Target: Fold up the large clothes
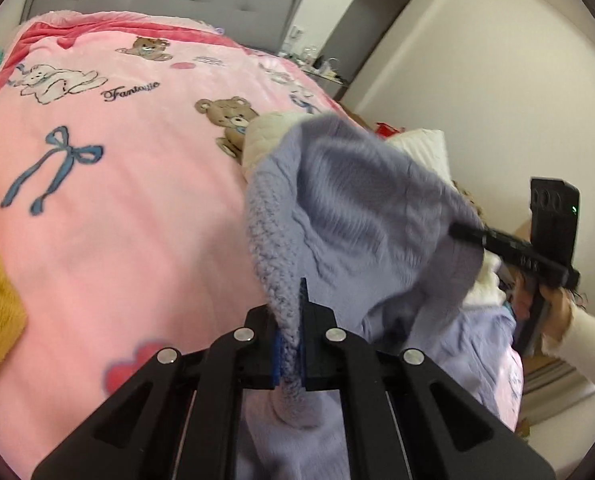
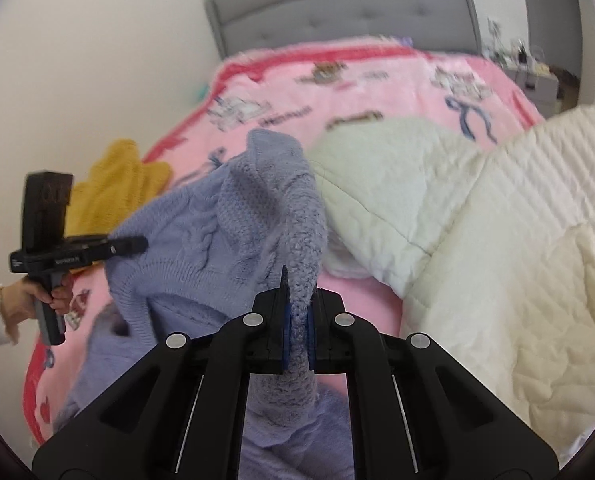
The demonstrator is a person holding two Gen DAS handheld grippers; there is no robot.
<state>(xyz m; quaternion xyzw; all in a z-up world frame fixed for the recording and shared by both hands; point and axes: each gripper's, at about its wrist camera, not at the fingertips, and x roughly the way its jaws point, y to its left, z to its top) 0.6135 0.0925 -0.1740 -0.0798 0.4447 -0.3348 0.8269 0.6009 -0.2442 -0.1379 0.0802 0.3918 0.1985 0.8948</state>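
Early stage, by my reading: the lavender knit sweater [image 1: 349, 208] is off the bed [image 1: 137, 220] along its upper edge, strung between both tools, with the rest trailing in a loose heap on the pink blanket at the near edge. No fold visible in it yet. Left hand-held gripper [image 1: 291, 320] is clamped tight on a ribbed edge of the knit; right hand-held gripper [image 2: 299, 312] likewise pinched on a thick ribbed band. Judged: this is the lift-and-spread before laying the garment flat; flattening, sleeve folds and body folds all remain. A mustard garment [image 2: 117, 176] lies bunched further up the blanket, apparently unfolded, so likely more work waits. White quilted duvet [image 2: 497, 220] is piled beside the sweater, crowding the lay-down space. Containers: none in view; nothing boxed or basketed.
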